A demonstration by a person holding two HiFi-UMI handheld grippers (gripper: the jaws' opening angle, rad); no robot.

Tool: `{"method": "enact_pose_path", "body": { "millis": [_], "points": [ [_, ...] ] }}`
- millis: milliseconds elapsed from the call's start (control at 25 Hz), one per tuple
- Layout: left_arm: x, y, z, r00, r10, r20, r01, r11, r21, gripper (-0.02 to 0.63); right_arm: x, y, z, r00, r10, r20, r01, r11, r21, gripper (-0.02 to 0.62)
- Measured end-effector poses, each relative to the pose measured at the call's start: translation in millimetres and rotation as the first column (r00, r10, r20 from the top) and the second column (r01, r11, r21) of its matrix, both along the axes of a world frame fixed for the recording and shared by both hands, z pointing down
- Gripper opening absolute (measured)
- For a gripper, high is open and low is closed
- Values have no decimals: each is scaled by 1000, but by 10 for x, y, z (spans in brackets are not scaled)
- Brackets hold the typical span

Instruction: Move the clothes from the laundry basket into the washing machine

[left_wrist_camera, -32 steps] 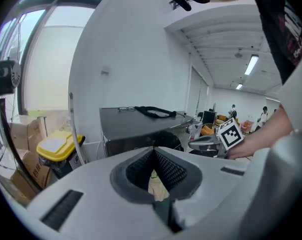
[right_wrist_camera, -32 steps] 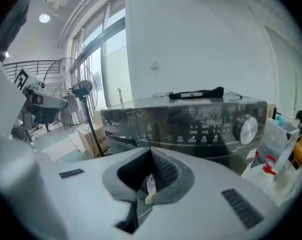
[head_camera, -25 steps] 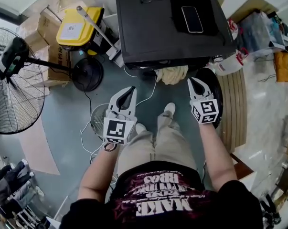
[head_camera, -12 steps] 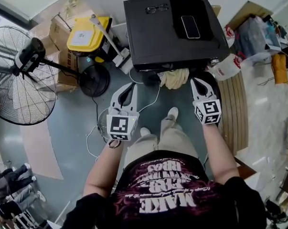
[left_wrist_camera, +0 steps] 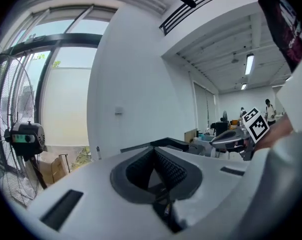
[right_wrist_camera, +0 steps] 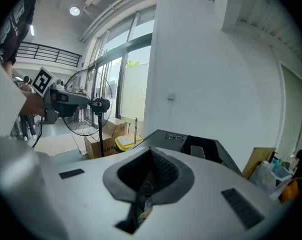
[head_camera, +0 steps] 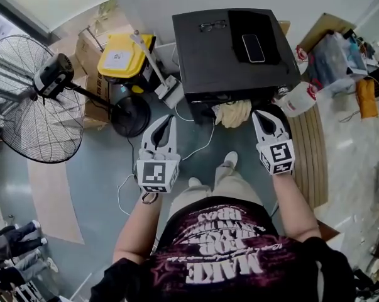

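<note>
The black washing machine (head_camera: 227, 61) stands straight ahead, and a cream cloth (head_camera: 233, 113) hangs out at its front. My left gripper (head_camera: 166, 121) hovers left of that cloth, shut and empty. To the cloth's right my right gripper (head_camera: 260, 114) is held over the dark round door (head_camera: 286, 123), also shut with nothing in it. In the left gripper view the closed jaws (left_wrist_camera: 154, 152) point at the white wall, with the right gripper (left_wrist_camera: 236, 137) off to the side. The right gripper view looks past its closed jaws (right_wrist_camera: 151, 152) at the machine's top (right_wrist_camera: 211, 151). No laundry basket shows clearly.
Glasses (head_camera: 213, 25) and a phone (head_camera: 252, 48) lie on the machine's lid. A pedestal fan (head_camera: 38, 106), a yellow-lidded cleaner (head_camera: 123, 58) and cardboard boxes (head_camera: 88, 46) stand to the left. A white jug (head_camera: 296, 96) and a slatted wooden board (head_camera: 312, 150) are on the right. Cables (head_camera: 123, 190) trail on the floor.
Both grippers have risen together, still shut and empty. The view has pulled back, so the machine and the cloth sit lower in the picture.
</note>
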State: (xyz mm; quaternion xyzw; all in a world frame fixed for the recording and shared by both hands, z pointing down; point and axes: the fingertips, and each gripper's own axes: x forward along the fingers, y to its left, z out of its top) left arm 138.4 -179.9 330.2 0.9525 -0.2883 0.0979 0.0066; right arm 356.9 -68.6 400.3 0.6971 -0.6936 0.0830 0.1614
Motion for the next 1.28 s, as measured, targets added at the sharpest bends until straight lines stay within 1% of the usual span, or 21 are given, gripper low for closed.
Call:
{"method": "enact_pose_path", "body": {
  "millis": [280,400,640,960,1280],
  "points": [
    [-239,78,-280,1000,4,-15,-4,999,33,5,-221,66,-566,1000,-16,-1,16,999,48,3],
    [-329,102,-396,1000,10,-19,-9,999,51,5,-328,79,-771,1000,-18,13,17,997,70,3],
    [-481,152,-578,999,14,-41,-12,998,59,5,-506,122,-1117,1000,-15,9,13,991,130,3],
    [-589,299,-623,997,54,-62,-52,998,47,5,-625,324,-1300,999,33,-3,-32,989,147,3],
    [-543,514,-492,993,92,-74,-91,996,8,5,-819,510,-1323,1000,7,-29,-4,993,118,3]
  ]
}}
